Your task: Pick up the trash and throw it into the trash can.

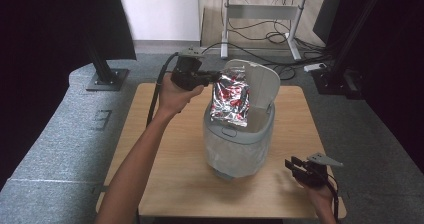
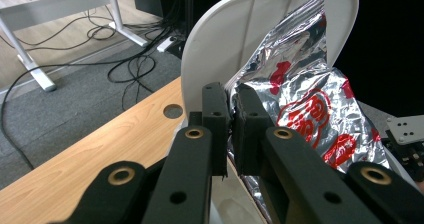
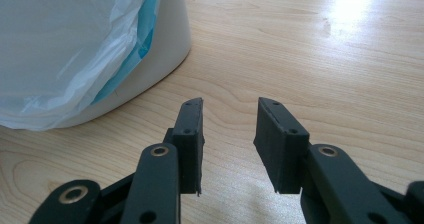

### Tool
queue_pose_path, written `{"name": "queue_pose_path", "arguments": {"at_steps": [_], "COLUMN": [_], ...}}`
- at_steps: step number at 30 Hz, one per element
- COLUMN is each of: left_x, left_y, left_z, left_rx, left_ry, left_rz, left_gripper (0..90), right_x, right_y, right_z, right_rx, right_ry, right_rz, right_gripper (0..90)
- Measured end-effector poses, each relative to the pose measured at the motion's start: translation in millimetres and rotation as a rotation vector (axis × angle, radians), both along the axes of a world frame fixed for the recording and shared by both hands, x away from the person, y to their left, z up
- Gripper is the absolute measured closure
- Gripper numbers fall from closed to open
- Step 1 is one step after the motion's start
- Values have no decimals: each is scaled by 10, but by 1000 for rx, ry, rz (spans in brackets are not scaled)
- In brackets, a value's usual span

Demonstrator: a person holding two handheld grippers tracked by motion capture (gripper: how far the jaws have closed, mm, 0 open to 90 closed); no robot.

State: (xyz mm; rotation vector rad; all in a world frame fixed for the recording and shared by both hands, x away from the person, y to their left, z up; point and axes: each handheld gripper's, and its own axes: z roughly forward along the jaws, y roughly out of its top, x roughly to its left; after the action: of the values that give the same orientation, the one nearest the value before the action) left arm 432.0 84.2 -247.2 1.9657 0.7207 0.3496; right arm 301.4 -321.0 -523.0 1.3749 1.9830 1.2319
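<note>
Left claw point(image 1: 216, 76) clenched on the crinkled silver-and-red foil bag point(image 1: 230, 98) above the lined white plastic bin point(image 1: 239, 143); next, lower and release. Right claw point(image 3: 229, 134) gapes empty beside the bin.

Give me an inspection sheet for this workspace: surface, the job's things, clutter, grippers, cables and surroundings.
Surface: wooden table, with a round cable hole seen in the left gripper view.
Job's things: foil snack bag held over the open bin; lid raised; plastic liner draped over the rim.
Clutter: nothing seen.
Grippers: left gripper shut on the bag's edge; right gripper open, empty, low over the table beside the bin.
Cables: left gripper's cable trails off the table; loose cables on the floor.
Surroundings: grey carpet, a white desk frame, black stands.
</note>
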Motion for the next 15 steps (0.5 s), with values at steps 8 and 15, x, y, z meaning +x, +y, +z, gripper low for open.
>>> {"name": "queue_pose_path", "arguments": {"at_steps": [8,15], "left_x": [37,41], "left_y": [-53,-68], "left_z": [-20,3], "left_rx": [3,6], "left_ry": [7,5], "left_rz": [-5,-11], "left_gripper": [858,858], "right_x": [-1,-1], "right_y": [-8,-13], "right_z": [-1,-2], "right_rx": [-2,-1], "right_ry": [-1,-1], "right_rz": [0,-3], "right_gripper": [631,631]}}
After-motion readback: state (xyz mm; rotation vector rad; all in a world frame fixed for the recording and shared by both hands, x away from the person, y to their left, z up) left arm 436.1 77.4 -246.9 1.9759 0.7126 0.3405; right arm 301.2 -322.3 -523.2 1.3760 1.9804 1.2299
